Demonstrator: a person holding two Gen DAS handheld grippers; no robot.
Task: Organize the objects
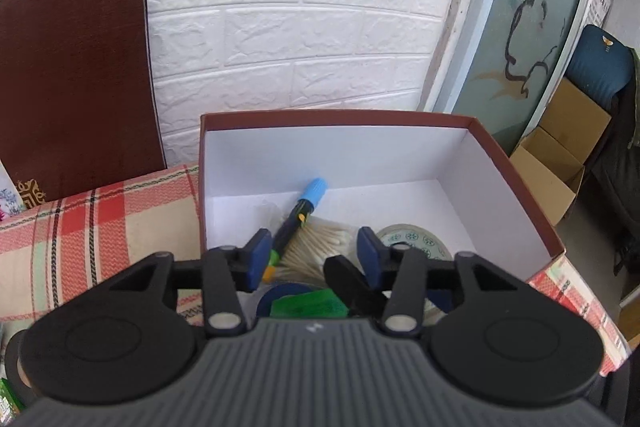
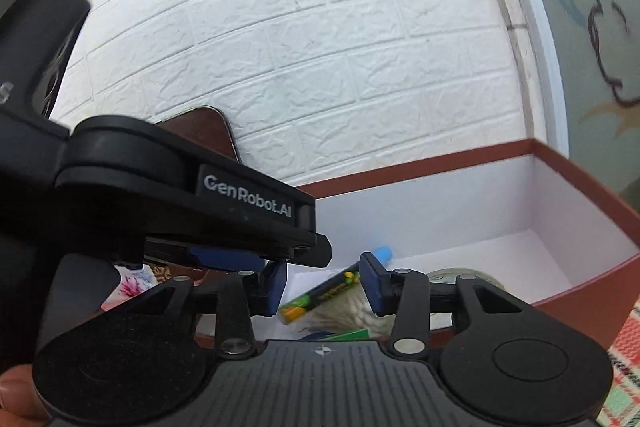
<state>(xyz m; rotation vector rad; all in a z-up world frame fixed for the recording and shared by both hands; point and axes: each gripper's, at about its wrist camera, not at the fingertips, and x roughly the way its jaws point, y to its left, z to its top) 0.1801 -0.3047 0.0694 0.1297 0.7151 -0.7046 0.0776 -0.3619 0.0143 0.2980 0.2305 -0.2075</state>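
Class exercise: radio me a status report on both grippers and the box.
Left gripper open, empty. Right gripper open, empty. Box holds marker, cotton swabs, tape roll. Nothing obstructing.

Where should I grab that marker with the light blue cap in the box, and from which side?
Probably the dark barrel of the marker, just below its light blue cap. It lies slanted on the box floor, its lower end against the cotton swabs, with the cap end in open white space. Come from above, jaws set across the barrel, so the box walls and swabs stay clear.

Black left claw (image 1: pixel 316 255) and right claw (image 2: pixel 323 287) carry blue pads.
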